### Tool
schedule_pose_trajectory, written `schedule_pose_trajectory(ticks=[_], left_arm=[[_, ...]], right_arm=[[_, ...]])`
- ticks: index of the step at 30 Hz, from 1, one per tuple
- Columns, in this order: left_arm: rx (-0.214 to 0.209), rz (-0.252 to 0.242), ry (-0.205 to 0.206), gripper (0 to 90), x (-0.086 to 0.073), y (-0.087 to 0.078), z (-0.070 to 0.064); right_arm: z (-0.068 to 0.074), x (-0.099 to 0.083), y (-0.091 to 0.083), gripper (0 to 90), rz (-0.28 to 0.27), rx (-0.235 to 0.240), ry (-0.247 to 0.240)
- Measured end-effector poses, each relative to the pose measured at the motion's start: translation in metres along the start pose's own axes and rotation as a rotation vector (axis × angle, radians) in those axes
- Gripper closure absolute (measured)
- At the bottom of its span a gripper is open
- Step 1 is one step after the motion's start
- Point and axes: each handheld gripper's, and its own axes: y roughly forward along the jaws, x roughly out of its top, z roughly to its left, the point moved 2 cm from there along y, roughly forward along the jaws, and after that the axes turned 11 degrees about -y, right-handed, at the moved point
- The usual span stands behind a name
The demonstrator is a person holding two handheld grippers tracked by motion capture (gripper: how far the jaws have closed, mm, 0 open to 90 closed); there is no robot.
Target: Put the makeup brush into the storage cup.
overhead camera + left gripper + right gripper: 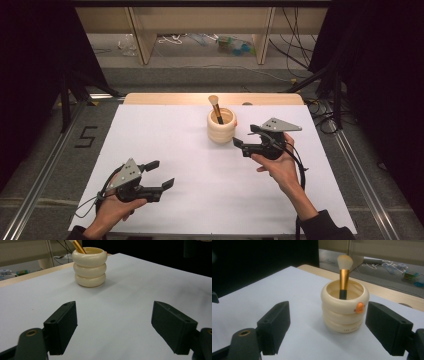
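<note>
Black jaws of the right gripper are seen spread wide and empty, just short of the cream, ribbed, three-ring ceramic-looking holder. A makeup brush with gold ferrule, black handle and pale soft bristles is stood upright inside it, toward the far middle of the white table. It is judged light, stiff and slippery; the ferrule above the rim is the likeliest grip. The left gripper, likewise open, is held well apart. Nothing is set between.

lab, black curtains, floor cables, aluminium rails
</note>
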Motion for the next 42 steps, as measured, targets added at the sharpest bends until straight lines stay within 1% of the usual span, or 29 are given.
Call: schedule_pose_trajectory(ticks=[1,2,3,5,6,7,9,10,11,13,14,15,18,19,22,24,25,26,27,28,30,33,34,35,38,39,40,41,42], left_arm=[[0.001,0.0,0.0,21.0,0.0,0.0,0.0],[0.0,0.001,0.012,21.0,0.0,0.0,0.001],[0.001,0.001,0.01,21.0,0.0,0.0,0.001],[0.0,0.0,0.004,20.9,0.0,0.0,0.0],[0.001,-0.001,0.01,21.0,0.0,-0.001,0.0],[0.001,0.0,0.01,21.0,0.0,-0.001,0.0],[0.003,-0.001,0.003,21.0,0.0,-0.001,0.0],[0.003,-0.002,0.002,21.0,0.0,-0.001,0.0],[0.003,-0.002,0.01,21.0,0.0,-0.001,0.001],[0.003,-0.004,-0.002,21.0,0.0,-0.001,0.001],[0.003,-0.003,0.0,20.9,0.0,-0.001,0.001],[0.004,-0.003,0.0,21.0,0.0,-0.001,0.001],[0.004,-0.003,0.001,21.0,0.0,-0.001,0.001],[0.004,-0.002,0.002,20.9,0.0,-0.001,0.001],[0.007,-0.005,-0.001,20.8,0.0,-0.001,0.001],[0.005,-0.004,-0.001,20.7,0.0,-0.001,0.001],[0.006,-0.004,-0.001,20.7,0.0,-0.001,0.002],[0.006,-0.004,-0.001,20.7,0.0,-0.001,0.002],[0.007,-0.002,0.003,20.7,0.0,-0.001,0.002],[0.007,-0.002,0.004,20.7,0.0,-0.001,0.002],[0.007,-0.001,0.005,20.7,0.0,-0.001,0.002],[0.007,-0.001,0.005,20.7,0.0,-0.001,0.002],[0.007,-0.001,0.004,20.7,0.0,-0.001,0.002],[0.007,-0.001,0.004,20.7,0.0,-0.001,0.002],[0.007,0.001,0.02,20.7,0.0,-0.001,0.002],[0.005,0.001,0.01,20.7,0.0,-0.001,0.002],[0.008,0.0,0.008,20.7,0.0,-0.001,0.002],[0.007,-0.001,0.004,20.7,0.0,-0.001,0.002],[0.007,0.001,0.014,20.7,0.0,-0.001,0.002]], right_arm=[[0.0,-0.002,-0.002,19.9,-0.01,-0.014,-0.022],[0.0,-0.004,-0.005,19.7,-0.002,-0.018,-0.025],[0.002,-0.006,-0.007,19.7,-0.022,-0.015,-0.023],[0.005,-0.011,-0.011,19.7,-0.022,-0.013,-0.019],[0.006,-0.013,-0.013,19.6,-0.027,-0.01,-0.017],[0.009,-0.016,-0.014,19.5,-0.015,0.003,0.001],[0.013,-0.019,-0.017,19.5,-0.024,0.009,-0.012],[0.015,-0.021,-0.018,19.4,-0.027,0.012,-0.005],[0.016,-0.022,-0.02,19.3,-0.018,0.026,-0.002],[0.019,-0.023,-0.022,18.9,-0.031,0.024,-0.003],[0.02,-0.024,-0.023,17.9,-0.038,0.025,0.0],[0.021,-0.025,-0.025,16.7,-0.027,0.035,-0.004],[0.024,-0.03,-0.029,16.2,-0.024,0.053,-0.002],[0.026,-0.031,-0.028,16.1,-0.043,0.053,0.002],[0.027,-0.036,-0.031,15.9,-0.043,0.058,-0.001],[0.028,-0.039,-0.031,15.9,-0.052,0.044,-0.02],[0.029,-0.04,-0.033,15.9,-0.035,0.052,-0.017],[0.03,-0.042,-0.032,15.9,-0.038,0.053,-0.02],[0.03,-0.043,-0.034,15.9,-0.021,0.055,-0.018],[0.031,-0.044,-0.035,15.9,-0.029,0.058,-0.014],[0.031,-0.046,-0.037,15.9,-0.03,0.055,-0.021],[0.033,-0.048,-0.041,15.9,-0.032,0.056,-0.015],[0.033,-0.049,-0.042,15.9,-0.042,0.058,-0.011],[0.034,-0.05,-0.043,15.8,-0.035,0.05,-0.014],[0.035,-0.053,-0.046,15.9,-0.029,0.048,-0.011],[0.036,-0.054,-0.047,15.9,-0.027,0.054,-0.012],[0.036,-0.055,-0.046,15.9,-0.051,0.058,-0.011],[0.037,-0.056,-0.047,15.9,-0.044,0.053,-0.009],[0.037,-0.057,-0.049,15.9,-0.027,0.053,-0.016]])
